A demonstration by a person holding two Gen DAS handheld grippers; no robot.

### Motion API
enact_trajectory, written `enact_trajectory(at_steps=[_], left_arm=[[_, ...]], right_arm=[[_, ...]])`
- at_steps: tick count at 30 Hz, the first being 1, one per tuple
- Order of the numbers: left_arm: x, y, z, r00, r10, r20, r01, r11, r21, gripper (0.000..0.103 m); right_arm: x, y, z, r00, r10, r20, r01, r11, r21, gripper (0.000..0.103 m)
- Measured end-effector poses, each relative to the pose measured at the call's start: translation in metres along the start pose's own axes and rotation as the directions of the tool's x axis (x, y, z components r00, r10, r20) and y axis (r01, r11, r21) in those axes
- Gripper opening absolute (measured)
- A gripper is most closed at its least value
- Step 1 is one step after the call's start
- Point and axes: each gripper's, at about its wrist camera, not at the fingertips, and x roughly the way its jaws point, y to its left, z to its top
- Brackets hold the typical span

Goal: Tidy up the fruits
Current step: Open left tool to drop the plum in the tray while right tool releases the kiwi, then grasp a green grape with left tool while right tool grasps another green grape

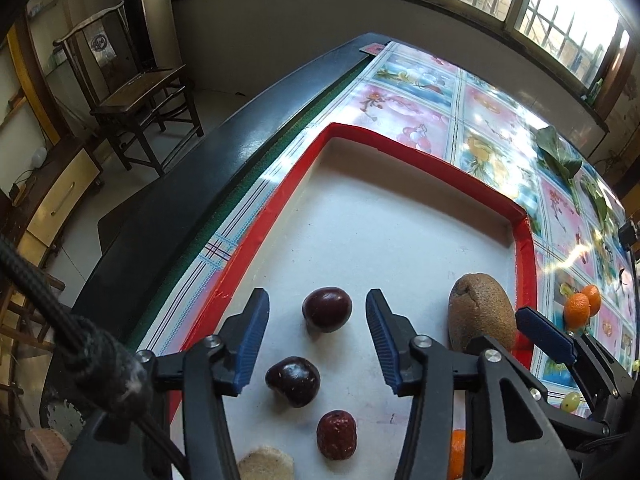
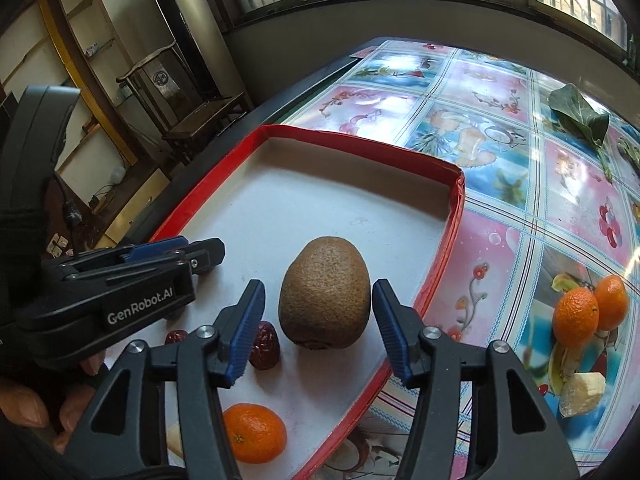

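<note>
Fruit goes into the tray (image 2: 448, 236); right gripper (image 2: 318, 320) gapes around the kiwi (image 2: 325, 294), left gripper (image 1: 318, 338) wide over a cherry (image 1: 327, 309); next, fetch the tangerines (image 2: 588, 312) beside the tray.

Hidden and cut off, both wrist views

Left wrist view: pale fruit piece (image 1: 265, 465) cropped by bottom edge; orange (image 1: 457, 454) mostly behind the fingers' frame, only a sliver showing; kiwi (image 1: 480, 310) lower end covered by the other gripper; small green fruit (image 1: 570, 401) half hidden. Right wrist view: one red date (image 2: 176, 336) nearly all behind the left gripper (image 2: 176, 254); pale slice (image 2: 175, 438) barely visible at the frame; hand (image 2: 30, 408) cut by the edge.
</note>
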Motion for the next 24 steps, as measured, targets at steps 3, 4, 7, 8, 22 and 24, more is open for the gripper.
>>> enact_trajectory(at_steps=[3, 4, 7, 8, 22, 24], left_arm=[[-0.011, 0.000, -0.005, 1.000, -0.022, 0.005, 0.023, 1.000, -0.010, 0.051], [-0.015, -0.002, -0.007, 1.000, -0.028, 0.008, 0.029, 1.000, -0.013, 0.051], [-0.030, -0.010, -0.016, 0.998, -0.065, 0.015, 0.066, 0.998, -0.011, 0.053], [-0.035, -0.012, -0.019, 0.996, -0.083, 0.019, 0.083, 0.997, -0.007, 0.057], [-0.075, -0.089, -0.062, 0.974, -0.228, -0.003, 0.226, 0.964, 0.141, 0.064], [-0.078, -0.098, -0.070, 0.972, -0.234, -0.014, 0.233, 0.958, 0.166, 0.064]], right_arm=[[-0.010, -0.003, -0.003, 1.000, 0.007, 0.009, -0.007, 1.000, 0.017, 0.061], [-0.015, -0.005, -0.005, 1.000, 0.015, 0.013, -0.016, 1.000, 0.026, 0.061], [-0.037, -0.011, -0.015, 0.999, 0.034, 0.037, -0.036, 0.998, 0.055, 0.061], [-0.045, -0.012, -0.019, 0.998, 0.037, 0.045, -0.040, 0.997, 0.067, 0.061], [-0.158, -0.107, -0.097, 0.986, -0.079, 0.145, 0.035, 0.958, 0.284, 0.062], [-0.166, -0.120, -0.107, 0.985, -0.101, 0.141, 0.053, 0.949, 0.311, 0.062]])
